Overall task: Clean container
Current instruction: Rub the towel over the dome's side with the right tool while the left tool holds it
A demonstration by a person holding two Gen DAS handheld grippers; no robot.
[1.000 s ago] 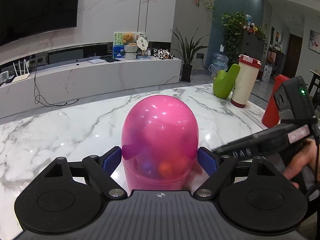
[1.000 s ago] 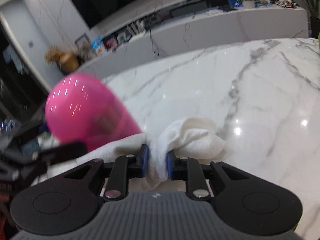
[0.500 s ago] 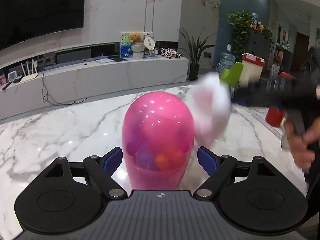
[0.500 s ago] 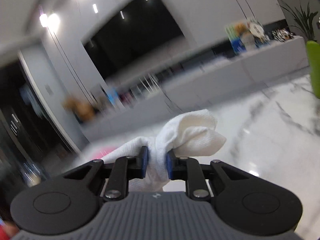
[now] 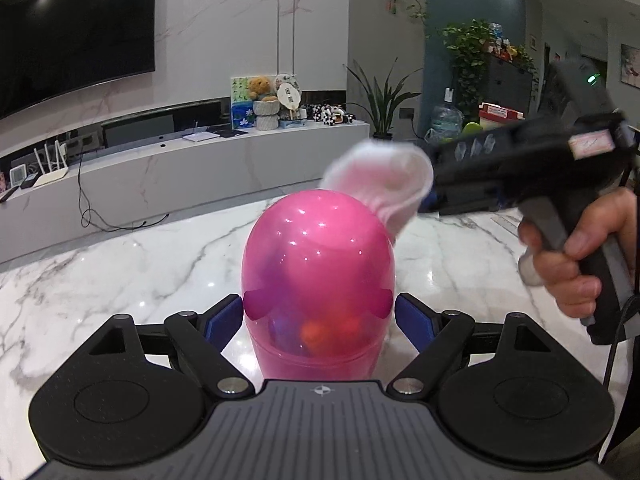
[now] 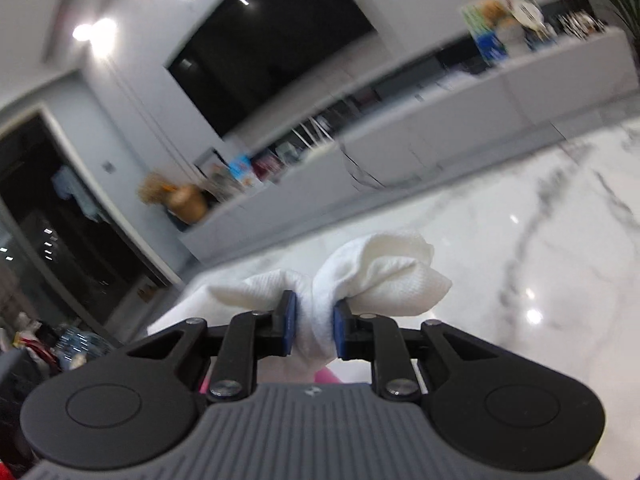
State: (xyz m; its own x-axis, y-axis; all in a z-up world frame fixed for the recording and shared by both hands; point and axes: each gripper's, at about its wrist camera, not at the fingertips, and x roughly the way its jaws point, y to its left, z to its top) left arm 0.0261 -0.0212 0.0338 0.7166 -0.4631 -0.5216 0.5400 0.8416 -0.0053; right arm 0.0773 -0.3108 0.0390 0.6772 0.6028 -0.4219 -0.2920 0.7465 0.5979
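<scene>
A glossy pink dome-shaped container (image 5: 318,280) stands upright on the white marble table (image 5: 120,280), with small coloured items dimly visible inside. My left gripper (image 5: 319,318) holds it low down, blue pads against both sides. My right gripper (image 6: 315,328) is shut on a bunched white cloth (image 6: 380,276). In the left wrist view the right gripper (image 5: 520,172) comes in from the right and presses the cloth (image 5: 384,180) on the container's upper right top. Only a sliver of the pink container (image 6: 328,378) shows under the right gripper.
A low white TV cabinet (image 5: 192,172) with a teddy bear and ornaments runs behind the table. A red-lidded white canister (image 5: 500,118) and a green object (image 5: 472,128) stand at the far right, partly hidden by the right gripper. The person's hand (image 5: 580,256) grips the right handle.
The right gripper has lifted the cloth from beside the container's lower right up onto its top. The left gripper has kept its hold on the container.
</scene>
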